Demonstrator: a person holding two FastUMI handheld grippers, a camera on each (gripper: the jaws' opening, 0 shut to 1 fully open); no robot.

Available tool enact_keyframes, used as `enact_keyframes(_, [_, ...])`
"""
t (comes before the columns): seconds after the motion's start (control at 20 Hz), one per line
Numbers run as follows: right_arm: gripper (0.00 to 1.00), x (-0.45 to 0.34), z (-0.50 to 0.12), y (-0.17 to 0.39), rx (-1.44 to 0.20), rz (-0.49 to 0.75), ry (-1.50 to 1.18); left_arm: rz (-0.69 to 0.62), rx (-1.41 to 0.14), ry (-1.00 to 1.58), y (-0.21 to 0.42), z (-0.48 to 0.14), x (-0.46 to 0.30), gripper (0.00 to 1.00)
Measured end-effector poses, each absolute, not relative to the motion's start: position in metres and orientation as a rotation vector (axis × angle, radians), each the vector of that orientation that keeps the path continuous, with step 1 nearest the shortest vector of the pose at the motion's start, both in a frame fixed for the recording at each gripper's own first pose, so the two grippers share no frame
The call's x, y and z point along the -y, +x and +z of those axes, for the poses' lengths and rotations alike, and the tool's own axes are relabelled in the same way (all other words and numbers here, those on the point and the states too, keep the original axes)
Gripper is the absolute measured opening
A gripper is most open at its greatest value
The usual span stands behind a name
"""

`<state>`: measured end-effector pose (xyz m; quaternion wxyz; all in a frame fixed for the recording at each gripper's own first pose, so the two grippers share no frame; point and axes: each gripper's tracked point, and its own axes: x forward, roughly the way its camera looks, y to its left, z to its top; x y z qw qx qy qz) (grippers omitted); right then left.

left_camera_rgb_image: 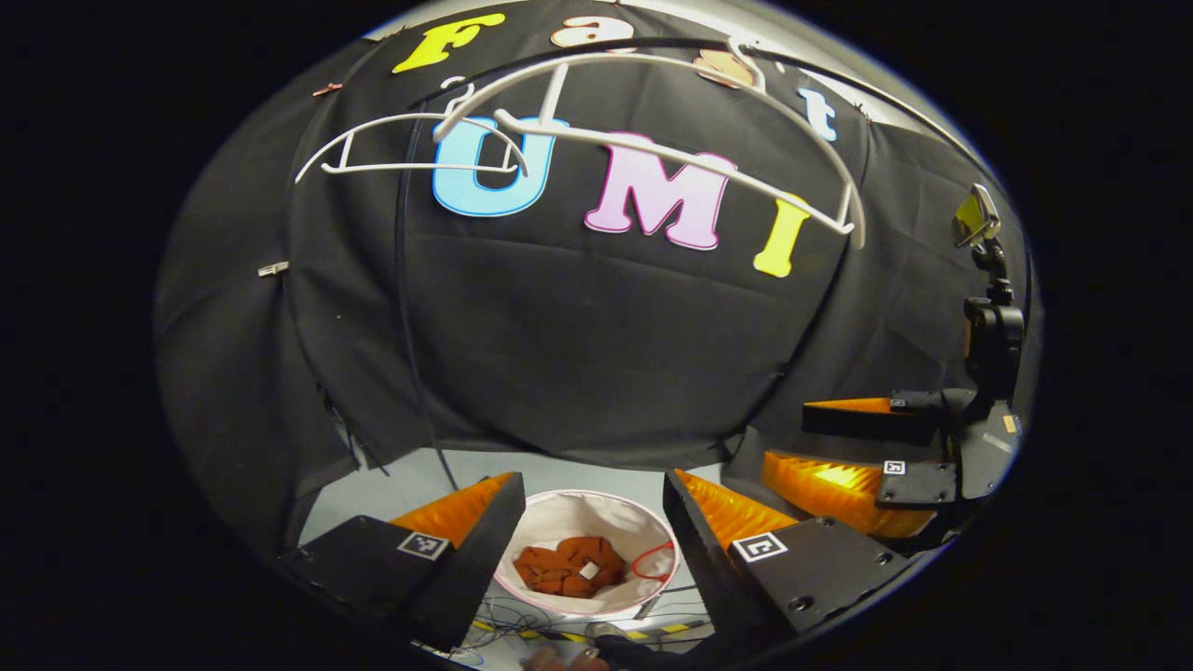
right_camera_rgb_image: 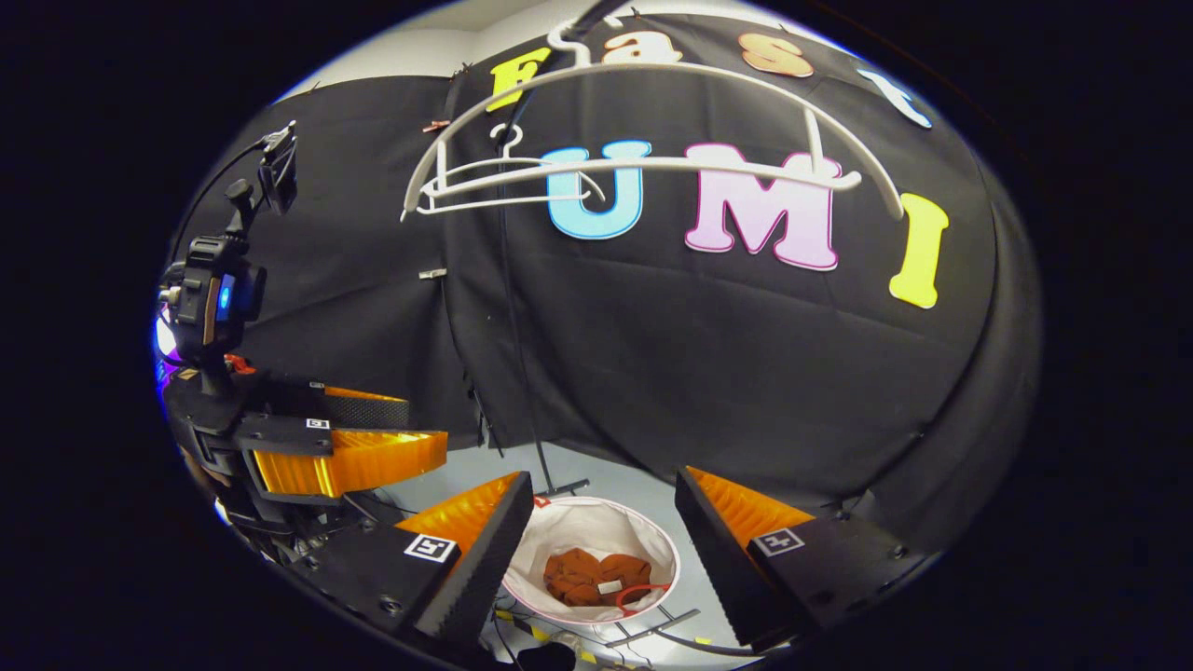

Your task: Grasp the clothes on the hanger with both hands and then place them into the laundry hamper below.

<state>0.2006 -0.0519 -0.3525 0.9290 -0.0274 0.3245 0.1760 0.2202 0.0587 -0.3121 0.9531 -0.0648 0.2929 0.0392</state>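
Clothes [left_camera_rgb_image: 569, 567] lie crumpled in hamper [left_camera_rgb_image: 652, 522] below. My left gripper [left_camera_rgb_image: 585, 508] & right gripper [right_camera_rgb_image: 601, 503] both spread wide, holding nothing. Bare hangers [right_camera_rgb_image: 643, 163] up far.

The left gripper [left_camera_rgb_image: 587, 522] was wide open above the round white fabric hamper [left_camera_rgb_image: 652, 531], where the crumpled rust-orange cloth [left_camera_rgb_image: 564, 564] lay.

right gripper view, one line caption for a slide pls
Open right gripper above the laundry hamper holding the rust-brown clothes; bare white hangers overhead.

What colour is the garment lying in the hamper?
Rust orange garment, clearest in the right gripper view.
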Motion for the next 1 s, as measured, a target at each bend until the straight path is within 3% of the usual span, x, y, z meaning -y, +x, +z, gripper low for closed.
enact_keyframes(0.65, [0.99, -0.033, -0.228, 0.094, -0.419, 0.174, -0.063, -0.013, -0.290, -0.051, 0.090, -0.165, -0.094, 0.94])
enact_keyframes(0.75, [0.99, -0.039, -0.203, 0.079, -0.371, 0.144, -0.058, -0.024, -0.225, -0.038, 0.073, -0.138, -0.097, 0.89])
enact_keyframes(0.8, [0.99, -0.041, -0.189, 0.073, -0.341, 0.125, -0.057, -0.036, -0.192, -0.033, 0.066, -0.123, -0.096, 0.94])
enact_keyframes(0.85, [0.98, -0.042, -0.173, 0.068, -0.311, 0.109, -0.051, -0.045, -0.169, -0.025, 0.061, -0.111, -0.094, 0.89])
enact_keyframes(1.0, [1.00, -0.045, -0.128, 0.056, -0.213, 0.073, -0.004, -0.066, -0.086, 0.011, 0.047, -0.076, -0.091, 0.89])
